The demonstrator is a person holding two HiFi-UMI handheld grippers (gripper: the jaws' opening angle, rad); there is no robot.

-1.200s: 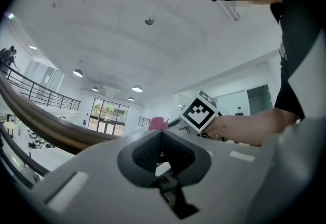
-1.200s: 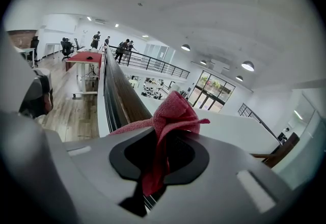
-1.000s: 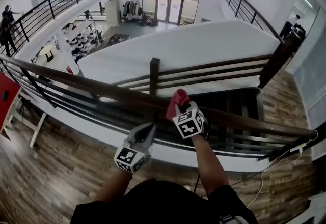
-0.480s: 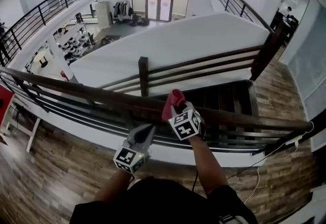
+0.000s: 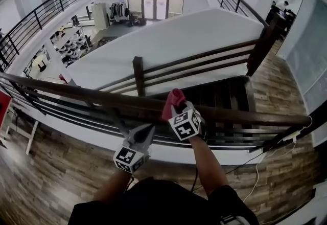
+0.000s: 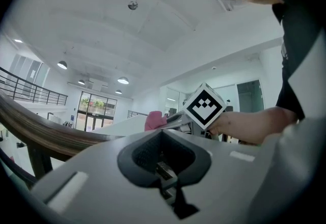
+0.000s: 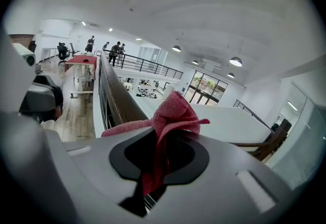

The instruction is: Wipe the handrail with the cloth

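Red cloth (image 5: 173, 99) pinched in right hand-held gripper (image 5: 174, 112), bunched beyond its tips against handrail (image 5: 76, 93); left hand-held gripper (image 5: 147, 131) pressed together

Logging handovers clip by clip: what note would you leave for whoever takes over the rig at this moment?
Right gripper: shut on the red cloth, which lies on top of the handrail.
Left gripper: shut, empty, low on the near side of the rail.
Done: cloth gripped and on the rail; how much is already wiped cannot be told.
Left: run the cloth along the rail.
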